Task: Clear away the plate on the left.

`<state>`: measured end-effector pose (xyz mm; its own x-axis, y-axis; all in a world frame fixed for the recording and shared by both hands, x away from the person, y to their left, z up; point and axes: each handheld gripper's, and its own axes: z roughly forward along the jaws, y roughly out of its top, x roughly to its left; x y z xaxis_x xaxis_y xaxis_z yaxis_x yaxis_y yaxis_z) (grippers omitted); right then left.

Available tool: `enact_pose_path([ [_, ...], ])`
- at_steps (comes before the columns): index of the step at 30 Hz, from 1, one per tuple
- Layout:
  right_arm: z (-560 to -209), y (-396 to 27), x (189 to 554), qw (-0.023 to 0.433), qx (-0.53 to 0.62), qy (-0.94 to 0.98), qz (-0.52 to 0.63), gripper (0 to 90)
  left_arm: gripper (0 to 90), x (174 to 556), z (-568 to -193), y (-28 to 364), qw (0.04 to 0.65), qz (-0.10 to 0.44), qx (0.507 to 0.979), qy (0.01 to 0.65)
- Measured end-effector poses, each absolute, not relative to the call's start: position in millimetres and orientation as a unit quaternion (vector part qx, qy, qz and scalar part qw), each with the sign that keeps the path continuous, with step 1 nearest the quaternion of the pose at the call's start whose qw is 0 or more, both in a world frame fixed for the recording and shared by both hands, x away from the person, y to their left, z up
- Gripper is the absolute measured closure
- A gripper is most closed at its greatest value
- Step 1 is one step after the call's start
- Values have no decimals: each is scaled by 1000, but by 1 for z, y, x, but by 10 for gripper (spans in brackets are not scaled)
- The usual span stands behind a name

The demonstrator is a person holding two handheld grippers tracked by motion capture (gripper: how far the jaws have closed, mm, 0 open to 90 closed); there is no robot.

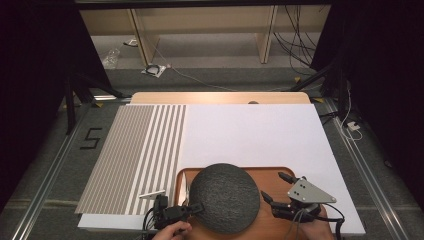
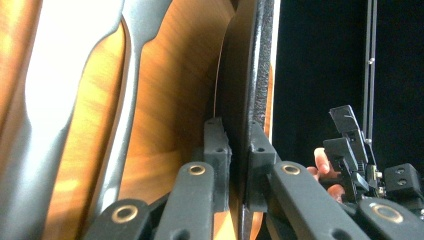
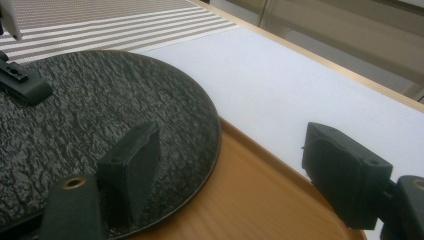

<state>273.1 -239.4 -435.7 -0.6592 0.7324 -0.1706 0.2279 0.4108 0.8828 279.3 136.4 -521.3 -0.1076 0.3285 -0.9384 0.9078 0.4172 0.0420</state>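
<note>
Left gripper [image 2: 239, 165] fingers clamp the black plate's [image 2: 252, 75] rim.

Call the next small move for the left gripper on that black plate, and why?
Probably lift the black plate slightly off the wooden tray: the left gripper is clamped on its rim, and the right gripper hangs open beside it.

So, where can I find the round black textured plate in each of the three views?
High view: round black textured plate, bottom centre, on the wooden tray.
Left gripper view: edge-on, a dark vertical band at centre, pinched by the left tongs.
Right gripper view: left half.
Shared landmark: the wooden tray.
</note>
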Motion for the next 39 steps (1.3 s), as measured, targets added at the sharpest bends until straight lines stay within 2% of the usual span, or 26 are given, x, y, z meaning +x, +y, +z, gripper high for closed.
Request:
enact_pose_path([
  [13,-435,-239,273,281,303,791,451,245,820,279,-525,137,490,-318,441,681],
  [23,-435,-239,272,280,301,793,449,246,820,278,-523,138,485,-313,458,676],
  [29,-435,-239,273,280,301,793,449,246,794,279,-519,144,490,-292,463,679],
  [39,-436,-238,273,279,300,795,448,245,768,277,-520,141,478,-291,472,681],
])
